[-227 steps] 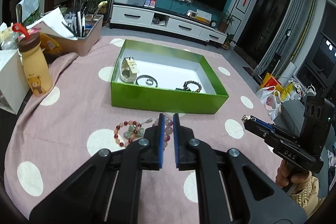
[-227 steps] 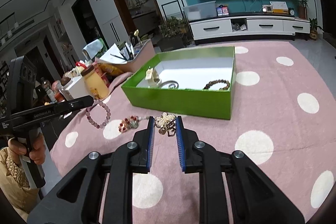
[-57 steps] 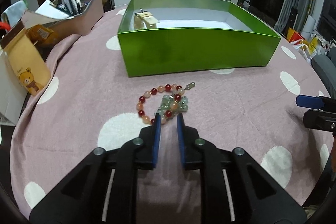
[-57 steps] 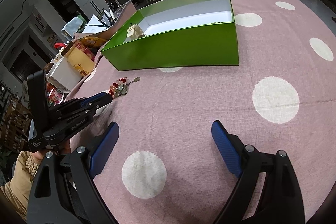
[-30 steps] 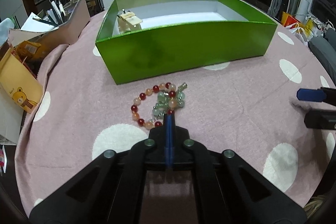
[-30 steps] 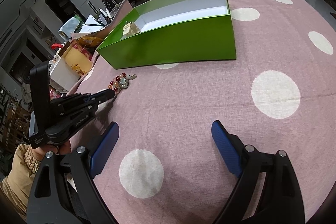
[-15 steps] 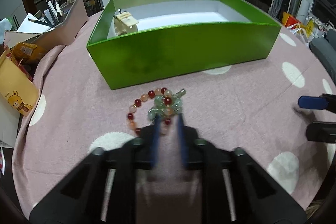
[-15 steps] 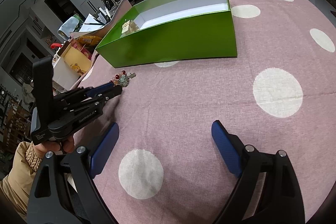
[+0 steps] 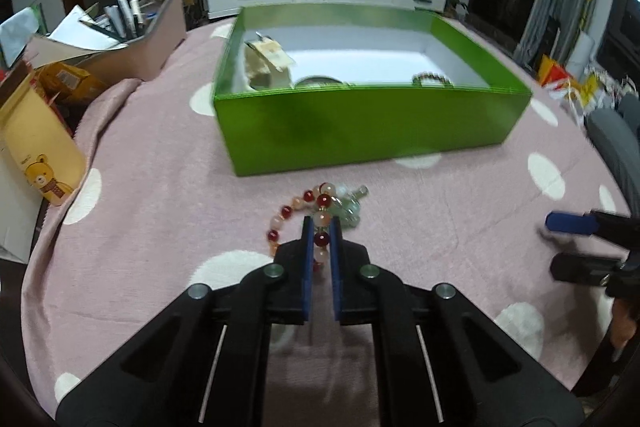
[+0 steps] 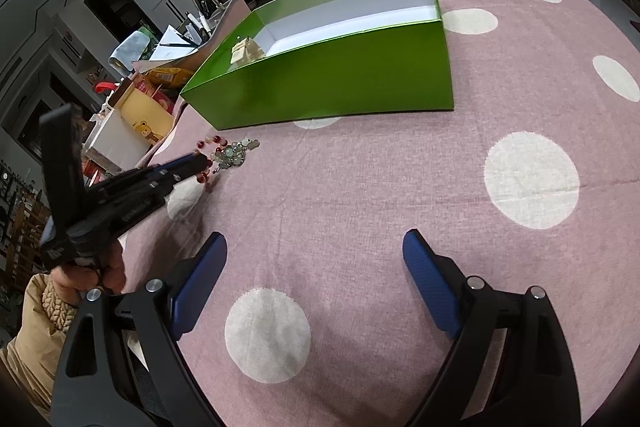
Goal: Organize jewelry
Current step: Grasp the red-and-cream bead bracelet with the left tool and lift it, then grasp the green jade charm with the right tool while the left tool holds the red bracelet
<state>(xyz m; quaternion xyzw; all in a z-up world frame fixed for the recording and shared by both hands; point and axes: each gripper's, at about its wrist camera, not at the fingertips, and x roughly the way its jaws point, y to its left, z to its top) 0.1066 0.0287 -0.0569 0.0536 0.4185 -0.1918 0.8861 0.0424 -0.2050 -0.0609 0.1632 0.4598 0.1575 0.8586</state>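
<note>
A bracelet (image 9: 285,213) of red, peach and pale green beads lies on the pink dotted cloth in front of the green box (image 9: 360,131). My left gripper (image 9: 321,223) is closing, its blue pads pinching the near beads of the bracelet. From the right wrist view the left gripper (image 10: 200,161) reaches in from the left onto the bracelet (image 10: 231,153), short of the green box (image 10: 332,83). My right gripper (image 10: 315,239) stands wide open over bare cloth, holding nothing. The left wrist view has the right gripper (image 9: 576,245) at its right edge.
Inside the box are a cream watch pillow (image 9: 266,63), a bangle (image 9: 318,81) and a dark bead bracelet (image 9: 432,79). A box of pens (image 9: 140,35) and a yellow bear carton (image 9: 38,147) stand at the table's left. A hand (image 10: 108,269) holds the left gripper.
The left gripper opened briefly, slid forward around the bracelet's near beads and closed on them, rising a little. The right gripper has kept still and open.
</note>
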